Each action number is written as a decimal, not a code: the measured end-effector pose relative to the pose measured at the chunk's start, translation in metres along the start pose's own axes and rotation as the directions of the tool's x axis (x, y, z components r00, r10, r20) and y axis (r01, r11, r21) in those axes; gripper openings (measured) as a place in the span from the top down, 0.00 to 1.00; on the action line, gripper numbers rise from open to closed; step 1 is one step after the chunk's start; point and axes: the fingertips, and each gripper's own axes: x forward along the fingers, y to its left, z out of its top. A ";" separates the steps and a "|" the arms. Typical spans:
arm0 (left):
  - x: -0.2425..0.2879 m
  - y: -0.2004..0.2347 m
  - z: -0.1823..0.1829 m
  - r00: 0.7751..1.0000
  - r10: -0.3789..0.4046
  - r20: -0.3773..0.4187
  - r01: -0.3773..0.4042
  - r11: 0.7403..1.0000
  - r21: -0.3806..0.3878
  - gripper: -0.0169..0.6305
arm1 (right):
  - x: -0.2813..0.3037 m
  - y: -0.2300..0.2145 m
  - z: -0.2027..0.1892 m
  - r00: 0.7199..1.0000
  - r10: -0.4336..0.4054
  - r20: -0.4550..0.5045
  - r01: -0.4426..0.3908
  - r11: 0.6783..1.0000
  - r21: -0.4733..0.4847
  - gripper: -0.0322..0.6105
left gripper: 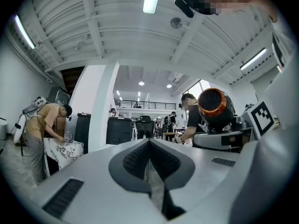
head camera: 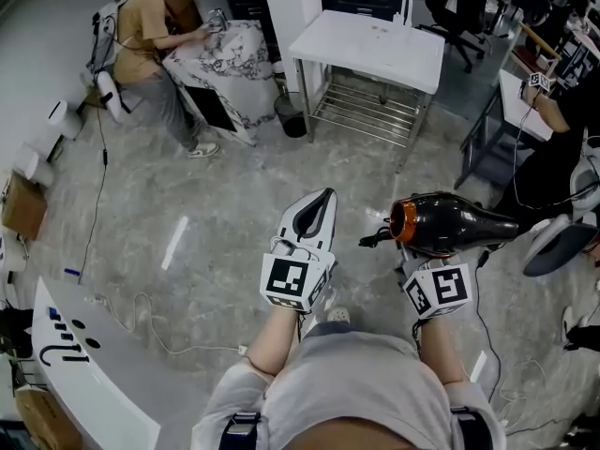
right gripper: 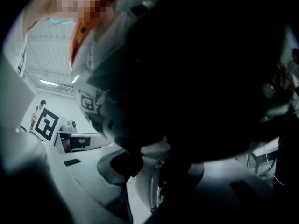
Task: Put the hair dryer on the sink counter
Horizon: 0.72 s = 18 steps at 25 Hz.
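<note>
Now two claws — left claw pressed together, right claw pinching the one black hair dryer

No words or numbers can be read.
The left cube and right cube carry black-and-white square patterns, not letters. Black marks on the white panel at the lower left of the head view look like a logo, too small and skewed to make out.
</note>
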 end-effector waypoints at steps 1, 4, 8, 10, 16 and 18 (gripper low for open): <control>0.003 0.003 -0.001 1.000 -0.005 -0.002 0.005 1.000 -0.001 0.95 | 0.004 0.000 0.000 1.000 0.000 -0.001 0.000 1.000 0.000 0.69; 0.016 0.012 -0.005 1.000 -0.015 -0.007 0.014 1.000 -0.010 0.95 | 0.018 -0.003 -0.003 1.000 -0.004 -0.018 0.004 1.000 0.015 0.69; 0.037 0.020 -0.010 1.000 -0.026 -0.008 0.026 1.000 -0.014 0.95 | 0.037 -0.014 -0.007 1.000 -0.018 -0.025 0.019 1.000 0.022 0.70; 0.052 0.025 -0.014 0.999 -0.032 -0.010 0.031 0.999 -0.017 0.95 | 0.051 -0.025 -0.010 0.999 -0.024 -0.030 0.025 0.999 0.026 0.70; 0.110 0.052 -0.016 0.999 -0.032 -0.013 0.032 0.999 -0.006 0.95 | 0.106 -0.059 -0.011 0.999 -0.016 -0.034 0.017 0.999 0.038 0.70; 0.135 0.059 -0.012 1.000 -0.030 -0.007 0.030 1.000 0.002 0.95 | 0.126 -0.074 -0.007 1.000 -0.009 -0.026 0.010 0.999 0.036 0.70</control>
